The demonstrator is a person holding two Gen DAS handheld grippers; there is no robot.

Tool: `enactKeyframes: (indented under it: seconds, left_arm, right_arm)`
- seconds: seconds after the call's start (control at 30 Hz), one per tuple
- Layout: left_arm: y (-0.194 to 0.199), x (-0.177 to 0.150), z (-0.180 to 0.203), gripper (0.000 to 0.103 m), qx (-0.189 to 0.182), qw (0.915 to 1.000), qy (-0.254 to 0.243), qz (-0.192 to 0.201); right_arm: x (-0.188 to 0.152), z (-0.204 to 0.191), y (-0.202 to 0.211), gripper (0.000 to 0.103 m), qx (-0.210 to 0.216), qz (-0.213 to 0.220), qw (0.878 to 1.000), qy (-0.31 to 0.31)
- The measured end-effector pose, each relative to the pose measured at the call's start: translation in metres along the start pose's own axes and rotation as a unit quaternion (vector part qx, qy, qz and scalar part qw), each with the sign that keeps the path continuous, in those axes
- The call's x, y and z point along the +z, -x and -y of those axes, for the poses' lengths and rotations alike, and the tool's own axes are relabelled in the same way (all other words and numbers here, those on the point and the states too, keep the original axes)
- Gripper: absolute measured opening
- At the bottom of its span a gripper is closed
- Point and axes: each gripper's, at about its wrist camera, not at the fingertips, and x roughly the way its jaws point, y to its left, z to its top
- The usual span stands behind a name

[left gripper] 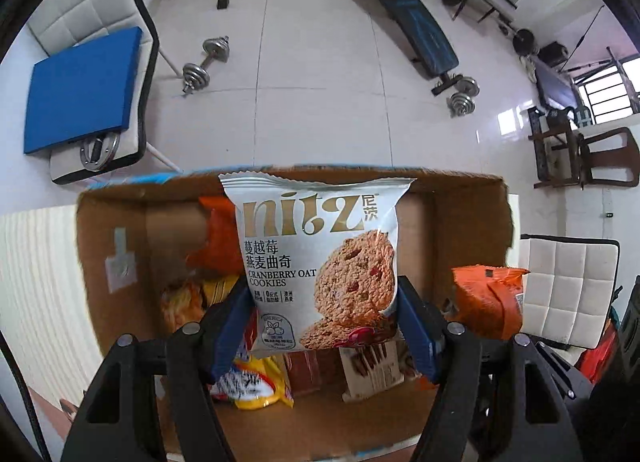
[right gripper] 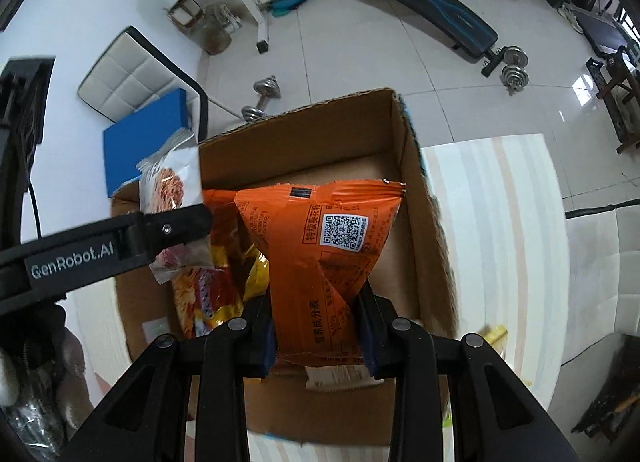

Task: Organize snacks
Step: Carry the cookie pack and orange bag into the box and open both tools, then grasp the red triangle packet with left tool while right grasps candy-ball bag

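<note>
- the left gripper (left gripper: 322,302) was pinching the white cranberry oat cookie packet (left gripper: 316,258) by its lower sides, blue pads pressed into the wrapper, so the bag hung upright over the open cardboard box (left gripper: 472,198); that looked like a carry pose for a drop into the box.
- the packet sat over the box's middle, above the snacks already lying inside: a yellow bag (left gripper: 260,382) toward the near left, a brown-and-white packet (left gripper: 372,370) just right of it.
- the right gripper (right gripper: 320,336) was clamped on the orange snack bag (right gripper: 320,254), squeezing its waist so the foil creased; the bag stood printed back up, qr code showing, over the right half of the box, near its right wall.
- holding each bag low and upright probably kept the top seals clear of the walls while both went in.
- the right side of the box floor looked bare, the likely room for the orange bag.
- the box rested on a pale, striped tabletop (right gripper: 500,198), its far edge near the table's far edge.
- the room beyond was a white-tiled home gym: a quilted chair (left gripper: 92,2) with a blue pad (left gripper: 80,90) at left, a dumbbell (left gripper: 206,62) on the floor, a dark sit-up bench (left gripper: 404,18) further right.
</note>
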Motion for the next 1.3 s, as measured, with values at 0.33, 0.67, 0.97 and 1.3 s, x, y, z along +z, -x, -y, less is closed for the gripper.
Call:
enactKeyframes:
  seconds: [0.33,0.67,0.97,1.3]
  left_arm:
    - [-0.024,0.020,0.013,0.069,0.013,0.9993,-0.002,-0.034]
    - [-0.018,0.005,0.005,0.089,0.015,0.9996,0.007,-0.022]
    - [0.006,-0.053,-0.008,0.089,0.042,0.9979,0.024,0.043]
    - [0.035,-0.139,-0.016,0.089,0.084,0.9895,0.011,0.117]
  right_arm:
    - [0.031,0.010,-0.026,0.084,-0.016,-0.033,0.999,-0.012]
    - [0.020,0.022,-0.018,0.088,-0.033,-0.038,0.999,-0.002]
    - [-0.017,0.019,0.004,0.088,-0.050,-0.014,0.998,0.030]
    - [-0.081,0.013,0.036,0.088,-0.073,0.036,0.995,0.063]
